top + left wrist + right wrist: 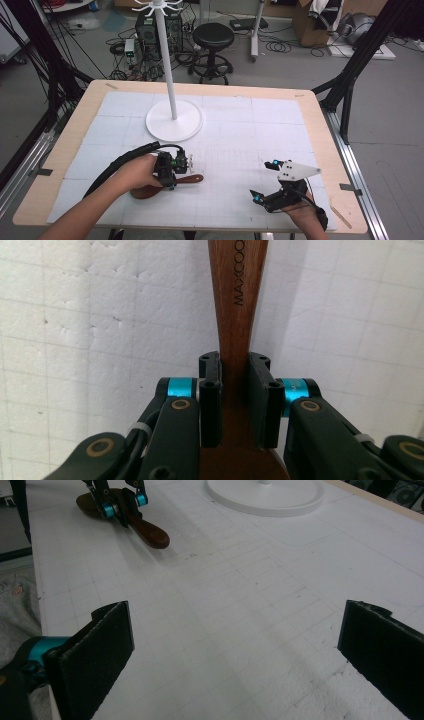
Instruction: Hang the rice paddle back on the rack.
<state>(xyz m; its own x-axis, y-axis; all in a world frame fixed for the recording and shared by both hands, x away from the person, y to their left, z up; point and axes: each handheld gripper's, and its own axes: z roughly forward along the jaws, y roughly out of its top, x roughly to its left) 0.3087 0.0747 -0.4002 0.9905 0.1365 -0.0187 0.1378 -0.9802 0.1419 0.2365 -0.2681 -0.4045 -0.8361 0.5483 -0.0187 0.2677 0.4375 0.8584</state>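
I read the wooden spoon [167, 184] as a stiff, light, one-piece utensil: it will not flex or crush, but its smooth finished surface may slip under a weak clamp. The narrow handle is the correct place to take hold, close to where it widens toward the bowl, so the heavier bowl end does not lever the tool downward.

The spoon lies flat on the white gridded mat of the bench [320, 125], in the near left part, well apart from the white stand [174, 120]. My left hand-held gripper [234, 405] is closed on the handle: in the left gripper view both pads press the wood from either side, with the handle running straight ahead between them. The bowl end sits behind the jaws, toward my hand.

My right hand-held gripper [235, 655] stands wide open over bare mat, nothing between its pads, well apart from the spoon.
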